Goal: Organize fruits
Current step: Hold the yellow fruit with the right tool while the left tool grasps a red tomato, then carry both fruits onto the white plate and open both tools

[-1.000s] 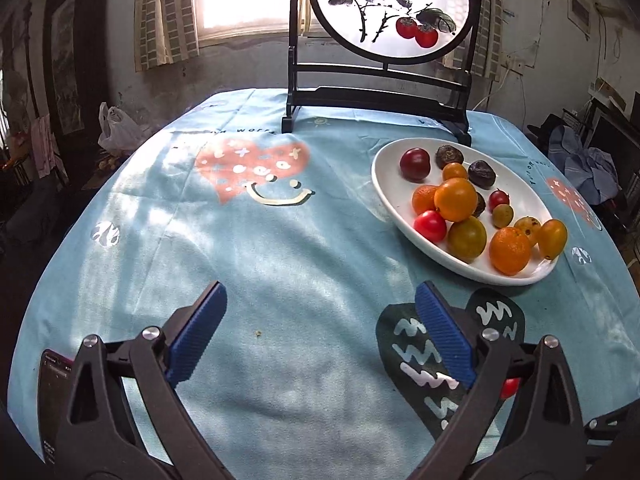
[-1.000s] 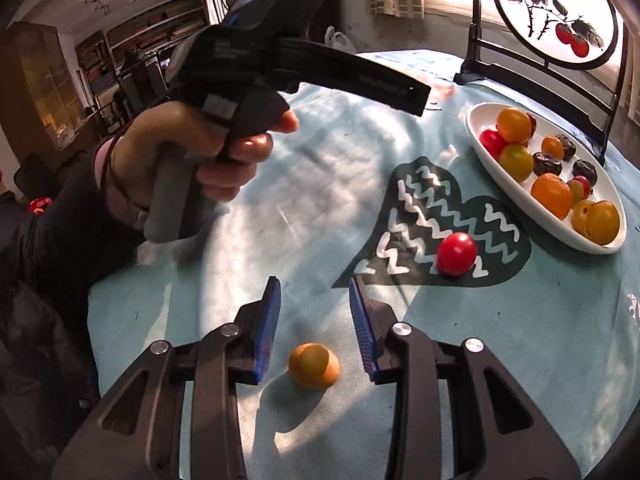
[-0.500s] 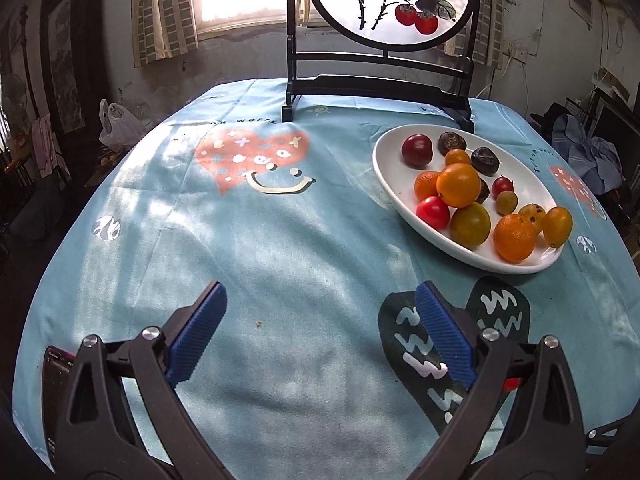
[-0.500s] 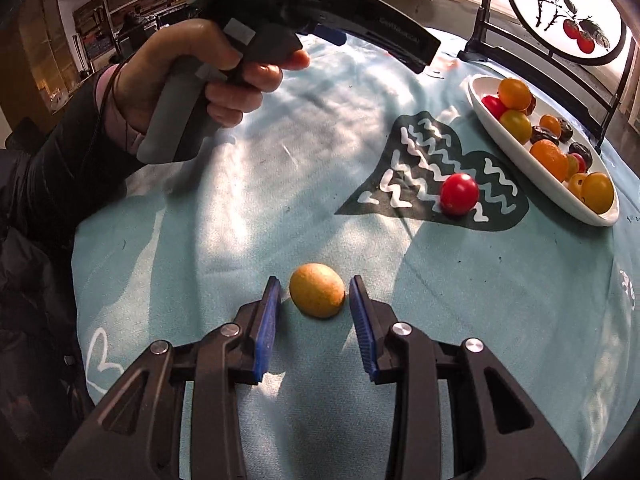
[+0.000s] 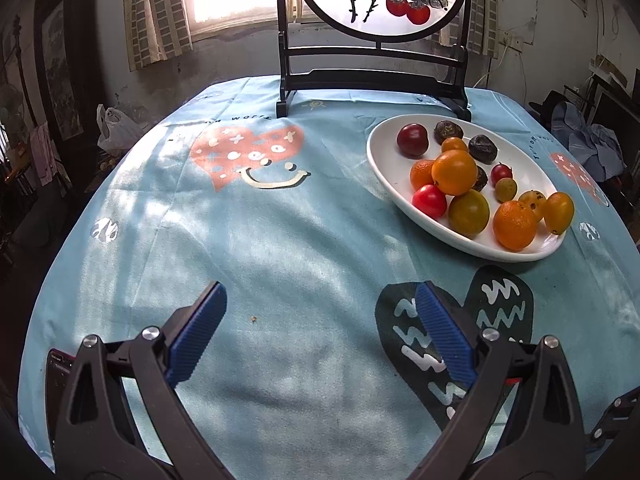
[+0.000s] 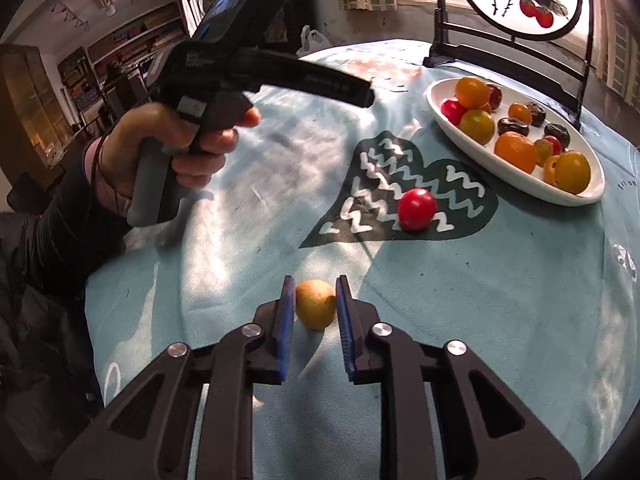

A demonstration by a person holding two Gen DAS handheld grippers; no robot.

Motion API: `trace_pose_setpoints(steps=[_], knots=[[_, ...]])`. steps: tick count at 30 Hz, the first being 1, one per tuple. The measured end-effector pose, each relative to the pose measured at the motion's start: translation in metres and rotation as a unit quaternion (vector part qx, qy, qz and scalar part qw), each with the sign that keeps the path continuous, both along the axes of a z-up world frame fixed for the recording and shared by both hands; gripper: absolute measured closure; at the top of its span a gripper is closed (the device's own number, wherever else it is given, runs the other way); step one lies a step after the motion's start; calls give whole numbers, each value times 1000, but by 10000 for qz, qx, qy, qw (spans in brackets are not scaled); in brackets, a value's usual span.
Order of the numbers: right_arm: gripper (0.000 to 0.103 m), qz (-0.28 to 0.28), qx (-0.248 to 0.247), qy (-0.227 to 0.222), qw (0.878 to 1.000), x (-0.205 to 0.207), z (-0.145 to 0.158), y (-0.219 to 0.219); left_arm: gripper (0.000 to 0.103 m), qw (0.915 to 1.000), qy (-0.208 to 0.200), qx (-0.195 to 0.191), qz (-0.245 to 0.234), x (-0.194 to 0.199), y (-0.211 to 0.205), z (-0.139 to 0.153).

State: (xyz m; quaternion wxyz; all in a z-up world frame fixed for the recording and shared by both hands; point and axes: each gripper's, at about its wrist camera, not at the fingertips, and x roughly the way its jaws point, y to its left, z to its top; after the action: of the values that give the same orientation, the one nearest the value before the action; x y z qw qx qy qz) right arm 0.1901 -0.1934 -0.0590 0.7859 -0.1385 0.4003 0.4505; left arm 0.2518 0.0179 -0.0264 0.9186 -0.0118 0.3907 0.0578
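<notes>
Gripping a small yellow fruit (image 6: pixel 315 309) near the counter's front edge, right gripper (image 6: pixel 312 320) fingers closed on it, left gripper (image 5: pixel 320 332) fingers spread wide, empty, red tomato (image 6: pixel 417 209) loose beside the white plate (image 6: pixel 516 174)

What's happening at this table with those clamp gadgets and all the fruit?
A person is tidying loose fruit onto the white plate. The right gripper has its blue pads on either side of a small yellow-orange fruit on the blue tablecloth, closing in to pick it up. A red tomato waits on the dark heart print. The left gripper is held wide open above the cloth, holding nothing.
</notes>
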Motion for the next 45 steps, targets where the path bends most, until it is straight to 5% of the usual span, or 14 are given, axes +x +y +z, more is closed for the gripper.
trace_pose_setpoints(steps=[5,10,19,24,29,33,40,45], knots=[[87,-672,97,269,9973,25,-3,-18,6,9998,-13,148,-113,-1,-8,-2],[82,-547,296,443,9971,25,-1,-19,6,9998,-6,165,-150,-2,-9,-2],[76,-471,-271,293,9981,18,-19,0,6,9998,6,170,-136,-2,-10,-3],[78,-973,80,358,9946,32,-10,-20,6,9997,17,122,-200,-2,-12,-3],[78,-2162,418,502,9742,60,-6,-58,6,9964,44,-109,-844,-8,-35,-4],[78,-2446,461,843,9649,72,-13,-70,7,9850,86,-243,-1705,-19,-68,-9],[78,-2361,387,857,9672,71,-15,-65,47,9731,493,-188,-2242,-19,-99,-29],[78,-2353,338,898,9672,70,-17,-64,57,9705,570,-190,-2333,-19,-106,-35]])
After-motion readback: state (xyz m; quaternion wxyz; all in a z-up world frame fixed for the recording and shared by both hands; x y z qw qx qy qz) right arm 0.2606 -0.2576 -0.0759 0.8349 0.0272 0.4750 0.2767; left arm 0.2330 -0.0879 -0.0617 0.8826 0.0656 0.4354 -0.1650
